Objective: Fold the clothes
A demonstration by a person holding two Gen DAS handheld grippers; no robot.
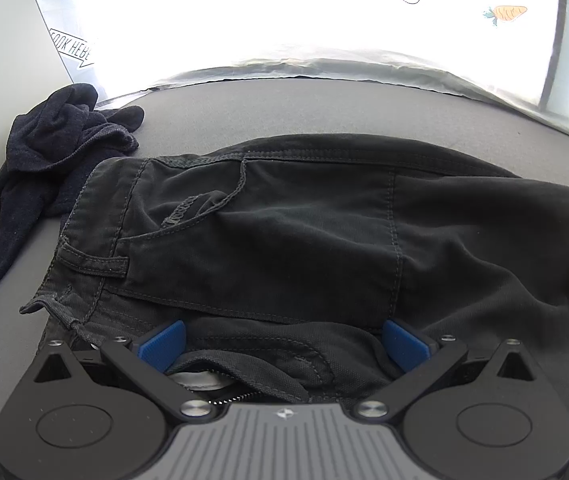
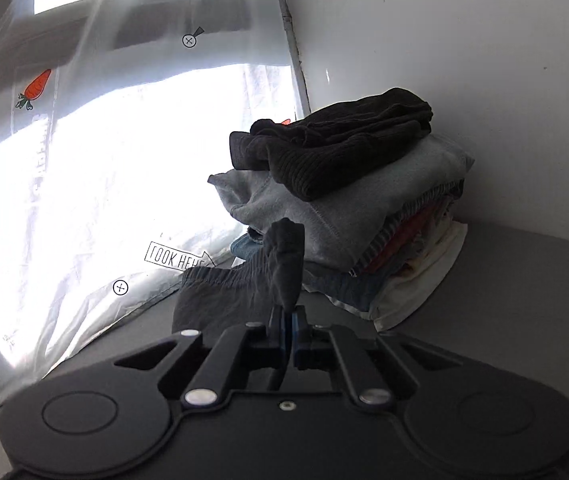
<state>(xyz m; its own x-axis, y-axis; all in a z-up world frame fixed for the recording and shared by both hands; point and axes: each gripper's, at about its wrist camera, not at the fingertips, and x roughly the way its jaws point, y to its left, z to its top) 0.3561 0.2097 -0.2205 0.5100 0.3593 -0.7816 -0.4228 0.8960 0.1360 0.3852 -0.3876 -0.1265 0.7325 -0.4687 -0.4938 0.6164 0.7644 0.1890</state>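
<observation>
Your left gripper [image 1: 284, 346]: blue pads spread wide, hovering over waistband of black trousers [image 1: 284, 232] lying on grey table [image 1: 324, 108]. Your right gripper [image 2: 287, 326]: pads pressed together, pinching dark fabric fold [image 2: 284, 264]. Trousers look heavy, stiff at seams, not slippery; take hold at waistband. Farther left, crumpled dark top [image 1: 44, 152]. Beyond right gripper, folded stack [image 2: 348, 208] against wall.

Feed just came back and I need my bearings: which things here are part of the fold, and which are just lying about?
In the job:
- black trousers, under the open left gripper
- dark cloth, pinched in the shut right gripper

Lying about:
- crumpled navy garment
- stack of clothes by the wall
- printed curtain
</observation>
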